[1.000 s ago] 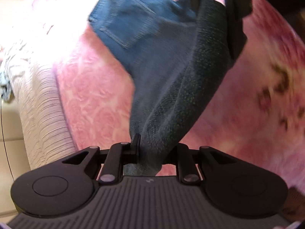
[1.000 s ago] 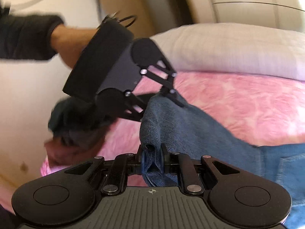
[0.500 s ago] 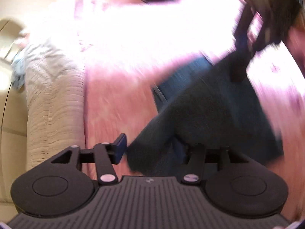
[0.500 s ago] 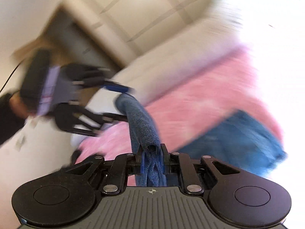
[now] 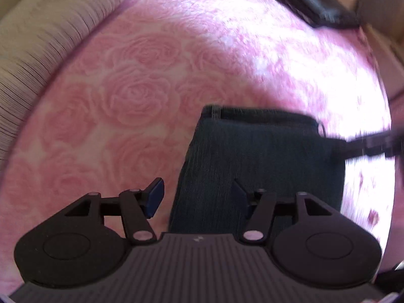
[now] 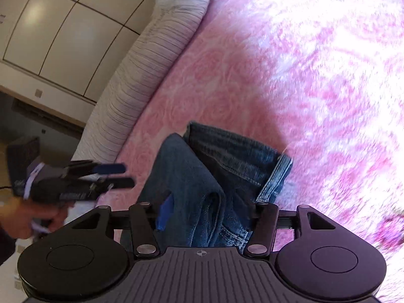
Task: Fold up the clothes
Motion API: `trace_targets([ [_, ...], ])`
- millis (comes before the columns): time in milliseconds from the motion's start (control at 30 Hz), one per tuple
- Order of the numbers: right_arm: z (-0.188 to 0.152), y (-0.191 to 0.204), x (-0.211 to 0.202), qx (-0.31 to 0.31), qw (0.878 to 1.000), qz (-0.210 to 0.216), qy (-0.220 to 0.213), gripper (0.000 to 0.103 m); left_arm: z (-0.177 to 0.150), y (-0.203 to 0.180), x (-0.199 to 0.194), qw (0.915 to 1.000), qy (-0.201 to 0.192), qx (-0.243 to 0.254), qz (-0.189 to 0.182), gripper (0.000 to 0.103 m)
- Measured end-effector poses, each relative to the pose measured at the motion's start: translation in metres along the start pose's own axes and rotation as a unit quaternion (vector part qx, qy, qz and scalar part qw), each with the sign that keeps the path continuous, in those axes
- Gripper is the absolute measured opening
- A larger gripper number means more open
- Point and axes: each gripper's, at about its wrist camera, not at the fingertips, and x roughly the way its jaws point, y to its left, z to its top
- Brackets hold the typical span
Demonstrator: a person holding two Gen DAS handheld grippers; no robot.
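A pair of blue jeans (image 6: 214, 176) lies folded on the pink rose-patterned bedspread (image 6: 277, 88). In the left wrist view the jeans (image 5: 257, 156) look dark and rectangular, just ahead of the fingers. My left gripper (image 5: 197, 194) is open and empty above the jeans' near edge. My right gripper (image 6: 209, 209) is open, its jaws wide apart over the folded denim, holding nothing. The left gripper also shows in the right wrist view (image 6: 113, 174), beside the jeans, with the person's hand behind it.
A striped beige pillow (image 5: 32, 38) runs along the bed's edge and also shows in the right wrist view (image 6: 141, 75). A dark flat object (image 5: 318, 5) lies at the bed's far side. White cabinet doors (image 6: 63, 30) stand beyond the pillow.
Both grippers have let go of the jeans and opened. The jeans, held up and stretched a second ago, now lie folded on the bedspread. Both grippers swung over the bed.
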Motion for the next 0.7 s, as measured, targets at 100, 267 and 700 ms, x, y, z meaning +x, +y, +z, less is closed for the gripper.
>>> trace_targets([
  [100,0.001,-0.003,0.009,0.025,1.0,0.003,-0.009,0.05,0.011,0.023,0.024,0.996,-0.018,-0.073,-0.05,0.044],
  [267,-0.003,-0.006,0.001,0.037,0.999,-0.014,-0.003,0.018,0.017,0.04,0.054,0.9857,0.018,-0.113,-0.124,0.015],
  [700,0.019,-0.019,0.004,0.029,0.999,-0.044,0.002,0.015,0.048,0.016,0.061,0.9936,0.006,-0.052,-0.1,0.007],
])
